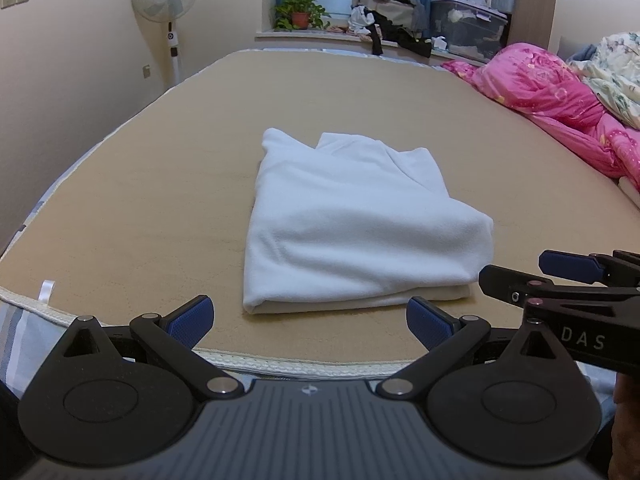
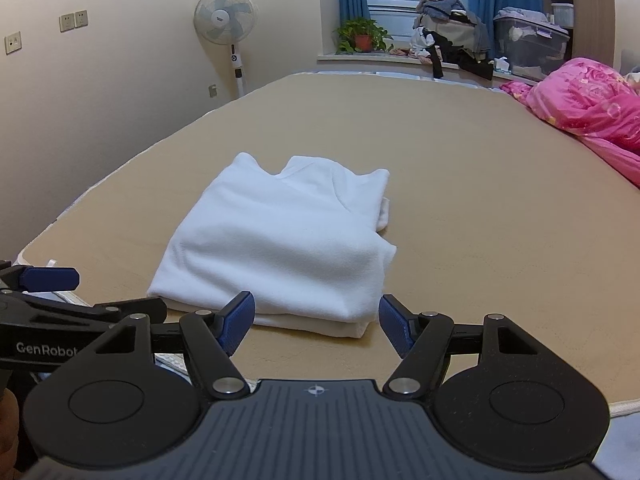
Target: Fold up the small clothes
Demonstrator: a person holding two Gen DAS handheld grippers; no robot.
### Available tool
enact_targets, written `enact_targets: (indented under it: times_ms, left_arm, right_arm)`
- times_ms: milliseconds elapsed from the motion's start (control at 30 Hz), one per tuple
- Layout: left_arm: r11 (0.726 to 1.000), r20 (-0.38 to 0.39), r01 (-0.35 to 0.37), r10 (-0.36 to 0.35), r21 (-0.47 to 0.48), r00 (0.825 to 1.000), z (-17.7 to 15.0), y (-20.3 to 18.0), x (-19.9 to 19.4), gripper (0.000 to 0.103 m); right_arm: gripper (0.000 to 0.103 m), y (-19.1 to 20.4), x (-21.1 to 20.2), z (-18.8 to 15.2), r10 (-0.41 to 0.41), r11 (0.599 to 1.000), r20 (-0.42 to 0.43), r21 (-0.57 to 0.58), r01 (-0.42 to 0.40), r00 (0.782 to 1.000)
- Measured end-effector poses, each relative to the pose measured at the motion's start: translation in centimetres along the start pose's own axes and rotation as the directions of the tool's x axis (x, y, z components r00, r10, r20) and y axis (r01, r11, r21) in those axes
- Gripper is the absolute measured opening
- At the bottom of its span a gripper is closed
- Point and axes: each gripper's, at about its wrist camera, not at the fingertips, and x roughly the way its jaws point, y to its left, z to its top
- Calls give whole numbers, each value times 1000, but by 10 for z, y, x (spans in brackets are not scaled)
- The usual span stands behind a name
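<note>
A white garment (image 1: 352,224) lies folded into a compact rectangle on the tan bed mat (image 1: 160,184); it also shows in the right wrist view (image 2: 280,244). My left gripper (image 1: 310,322) is open and empty, just short of the garment's near edge. My right gripper (image 2: 316,326) is open and empty, its blue pads (image 2: 240,320) either side of the garment's near right corner without touching it. The right gripper also shows at the right edge of the left wrist view (image 1: 568,276).
A pink quilt (image 1: 560,104) and a floral one (image 1: 612,72) lie bunched along the bed's right side. A standing fan (image 1: 166,12) is by the left wall. The windowsill holds a plant (image 1: 300,12), a clothes pile (image 1: 388,12) and a plastic bin (image 1: 468,24).
</note>
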Motion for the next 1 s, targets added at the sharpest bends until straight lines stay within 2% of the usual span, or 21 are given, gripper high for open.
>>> enact_targets:
  times_ms: [1000]
  left_arm:
    - [1000,19,-7,8,-15,1000,2,8,-1,103]
  right_arm:
    - [70,1,0,-1,12,1000,10,-3,-12,1000]
